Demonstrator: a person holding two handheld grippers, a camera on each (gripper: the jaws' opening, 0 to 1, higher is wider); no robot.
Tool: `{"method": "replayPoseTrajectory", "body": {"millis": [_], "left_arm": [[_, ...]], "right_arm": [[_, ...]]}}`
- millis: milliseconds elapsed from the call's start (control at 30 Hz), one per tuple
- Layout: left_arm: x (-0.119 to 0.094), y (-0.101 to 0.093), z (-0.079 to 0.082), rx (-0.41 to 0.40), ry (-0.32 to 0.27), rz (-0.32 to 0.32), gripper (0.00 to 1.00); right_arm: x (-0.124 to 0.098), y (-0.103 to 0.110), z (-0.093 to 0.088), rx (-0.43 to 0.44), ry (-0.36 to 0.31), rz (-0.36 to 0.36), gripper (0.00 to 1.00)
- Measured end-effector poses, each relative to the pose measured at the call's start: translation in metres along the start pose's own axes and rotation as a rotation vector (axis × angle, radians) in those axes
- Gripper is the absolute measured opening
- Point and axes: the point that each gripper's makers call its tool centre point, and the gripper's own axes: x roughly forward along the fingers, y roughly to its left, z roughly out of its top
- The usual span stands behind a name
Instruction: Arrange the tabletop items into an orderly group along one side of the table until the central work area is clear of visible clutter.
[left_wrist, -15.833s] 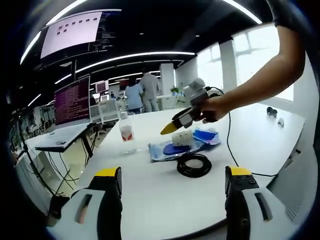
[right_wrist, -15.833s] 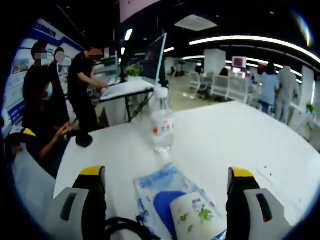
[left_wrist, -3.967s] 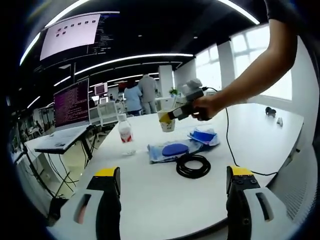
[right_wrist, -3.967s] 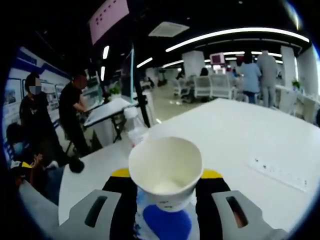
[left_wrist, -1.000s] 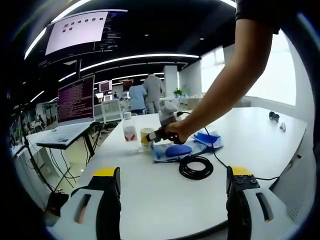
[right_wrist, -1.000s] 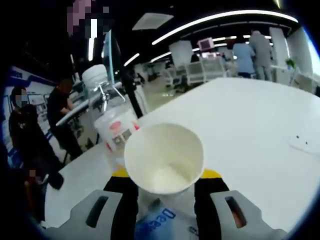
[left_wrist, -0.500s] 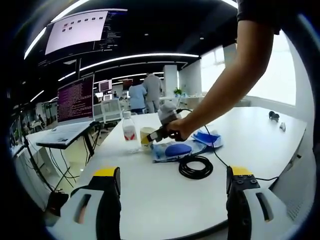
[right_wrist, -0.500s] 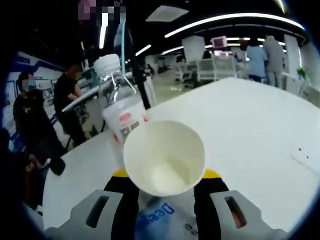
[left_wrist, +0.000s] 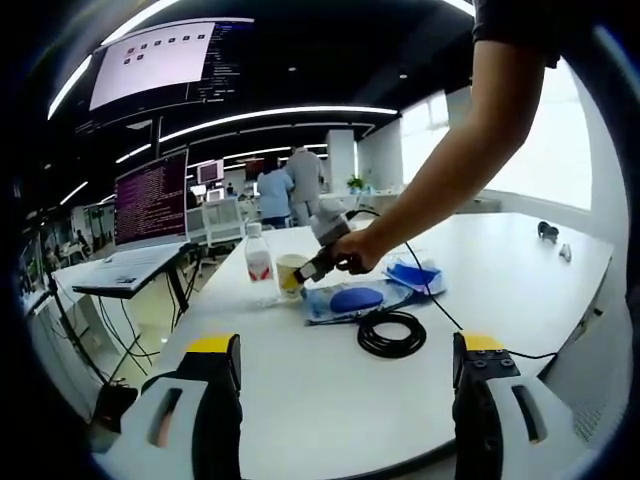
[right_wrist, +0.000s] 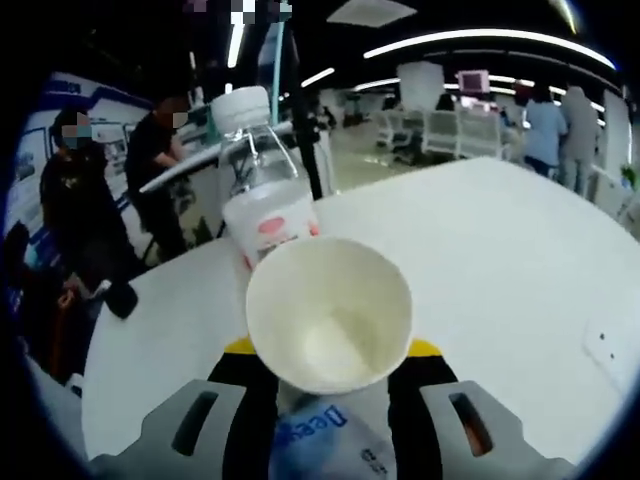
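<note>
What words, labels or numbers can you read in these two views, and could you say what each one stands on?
"Dee": blue letters, cut off by the right gripper, on the plastic packet below the paper cup.
Water bottle label: red and white, print too blurred to read.
Laptop screen: lines of text, too small to read.
Overhead display: small dark marks and text, too small to read.

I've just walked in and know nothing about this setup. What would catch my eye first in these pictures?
In the right gripper view, a white paper cup looms large, clamped in the right gripper, with a clear water bottle just behind it. In the left gripper view, a person's arm reaches across the white table, bringing that cup beside the bottle, near a coiled black cable and a blue packet.
</note>
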Motion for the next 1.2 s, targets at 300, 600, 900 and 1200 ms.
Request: {"method": "replayPoseTrajectory", "body": {"millis": [300,600,900,1200], "left_arm": [[0.000,0.000,0.000,-0.002,-0.002,-0.003,0.87],[0.000,-0.001,0.000,0.001,0.001,-0.002,0.87],[0.000,-0.001,0.001,0.003,0.002,-0.002,0.87],[0.000,0.000,-0.001,0.003,0.003,-0.003,0.87]], "right_arm": [[-0.005,0.002,0.000,-0.006,0.018,-0.009,0.40],[-0.004,-0.004,0.001,0.001,0.025,-0.007,0.41],[-0.003,0.000,-0.008,-0.003,0.043,-0.009,0.41],[-0.006,-0.007,-0.007,0.007,0.044,-0.032,0.41]]}}
